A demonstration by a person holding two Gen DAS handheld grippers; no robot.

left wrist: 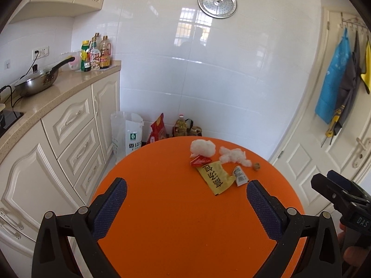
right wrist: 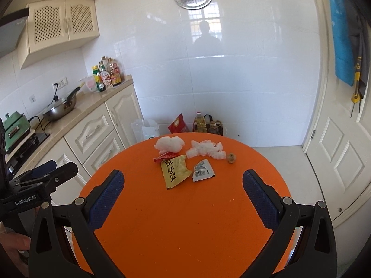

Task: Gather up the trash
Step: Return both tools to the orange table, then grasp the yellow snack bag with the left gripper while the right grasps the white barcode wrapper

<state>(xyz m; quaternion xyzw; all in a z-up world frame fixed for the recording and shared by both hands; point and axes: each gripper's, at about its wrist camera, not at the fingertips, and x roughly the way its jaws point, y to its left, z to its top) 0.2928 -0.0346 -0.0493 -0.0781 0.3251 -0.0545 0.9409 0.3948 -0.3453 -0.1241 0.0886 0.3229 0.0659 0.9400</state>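
Trash lies on the far half of a round orange table (left wrist: 167, 208) (right wrist: 180, 220): a yellow wrapper (left wrist: 214, 176) (right wrist: 175, 170), a small red wrapper (left wrist: 199, 161) (right wrist: 163, 156), a silver sachet (left wrist: 240, 176) (right wrist: 203, 170), two white tissue wads (left wrist: 203, 148) (right wrist: 169, 144), (left wrist: 234, 155) (right wrist: 206, 150) and a brown nut-like bit (left wrist: 256, 166) (right wrist: 231, 157). My left gripper (left wrist: 186, 192) is open above the table's near part, nothing between its fingers. My right gripper (right wrist: 183, 184) is open too, short of the trash; it also shows at the right edge (left wrist: 334, 185).
A kitchen counter (left wrist: 53, 92) with a pan (left wrist: 37, 81) and sauce bottles (left wrist: 96, 54) runs along the left. Bags and an oil bottle (left wrist: 180, 127) stand on the floor behind the table. A door (left wrist: 324, 162) with hanging aprons is at the right.
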